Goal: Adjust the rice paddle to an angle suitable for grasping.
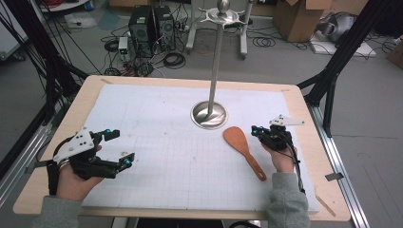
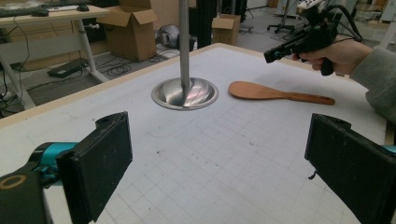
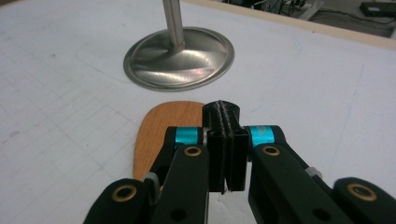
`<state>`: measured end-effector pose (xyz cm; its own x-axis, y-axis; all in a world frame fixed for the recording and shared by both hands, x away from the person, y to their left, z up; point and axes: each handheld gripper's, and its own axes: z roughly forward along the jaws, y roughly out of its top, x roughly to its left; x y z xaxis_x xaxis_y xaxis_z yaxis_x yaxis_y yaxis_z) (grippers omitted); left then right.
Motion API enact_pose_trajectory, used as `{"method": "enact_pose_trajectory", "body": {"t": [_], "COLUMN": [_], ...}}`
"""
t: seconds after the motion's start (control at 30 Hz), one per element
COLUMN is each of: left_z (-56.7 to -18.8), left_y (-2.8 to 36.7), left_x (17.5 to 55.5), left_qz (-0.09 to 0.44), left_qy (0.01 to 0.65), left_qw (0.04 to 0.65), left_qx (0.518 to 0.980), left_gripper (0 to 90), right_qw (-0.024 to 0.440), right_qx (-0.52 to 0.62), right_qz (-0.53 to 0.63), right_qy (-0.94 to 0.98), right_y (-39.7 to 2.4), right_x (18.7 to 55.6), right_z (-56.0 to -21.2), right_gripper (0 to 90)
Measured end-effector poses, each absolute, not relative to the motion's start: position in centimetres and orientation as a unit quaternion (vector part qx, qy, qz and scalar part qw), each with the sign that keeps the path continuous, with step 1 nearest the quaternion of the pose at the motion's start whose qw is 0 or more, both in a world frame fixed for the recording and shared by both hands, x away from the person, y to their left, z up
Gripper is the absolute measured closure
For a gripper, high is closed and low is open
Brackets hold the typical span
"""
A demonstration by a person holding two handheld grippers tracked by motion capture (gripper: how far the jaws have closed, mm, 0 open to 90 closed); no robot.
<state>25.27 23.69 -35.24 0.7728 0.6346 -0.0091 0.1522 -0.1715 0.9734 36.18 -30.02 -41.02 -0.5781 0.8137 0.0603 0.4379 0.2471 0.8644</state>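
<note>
Nearest, at the front left of the desk [image 1: 57,128]: left tool [image 1: 119,148] held low over the white gridded mat [image 1: 157,123], jaws spread wide, nothing between them, bare mat visible through the gap in the left gripper view. Gripped by a hand in a grey sleeve [image 1: 59,209].

Over on the front right: right tool [image 1: 255,130] hovering just above the mat, pads pressed flat together, nothing caught between them. Closed tips seen in the right gripper view right over the near edge of the spatula blade; contact not clear from these angles.

Just beside that tool, to its left: wooden spatula [image 1: 241,148] lying flat on the mat, rounded blade pointing toward the stand, handle trailing back toward the right hand [image 1: 281,159].

Farther back, mid-desk: round steel base of the utensil stand [image 1: 209,115], just beyond the spatula blade, close but apart. Slim pole rising straight up, hooks at the top.
</note>
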Motion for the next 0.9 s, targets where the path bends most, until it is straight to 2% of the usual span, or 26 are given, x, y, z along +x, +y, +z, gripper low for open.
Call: {"method": "enact_pose_trajectory", "body": {"t": [0.2,0.9], "left_z": [-35.4,-35.6], "left_y": [24.0,24.7], "left_x": [25.1,24.6], "left_qz": [0.207,0.207], "left_qy": [0.274,0.283], "left_qw": [0.582,0.577], "left_qx": [0.737,0.738], "left_gripper": [7.8,7.9], "right_qw": [0.183,0.163], "right_qx": [0.419,0.434], "right_qz": [0.452,0.397], "right_qy": [0.766,0.792], "right_y": [-30.0,-29.4], "right_x": [36.9,38.5], "right_z": [-41.8,-44.0], "right_gripper": [89.3,89.6]}}
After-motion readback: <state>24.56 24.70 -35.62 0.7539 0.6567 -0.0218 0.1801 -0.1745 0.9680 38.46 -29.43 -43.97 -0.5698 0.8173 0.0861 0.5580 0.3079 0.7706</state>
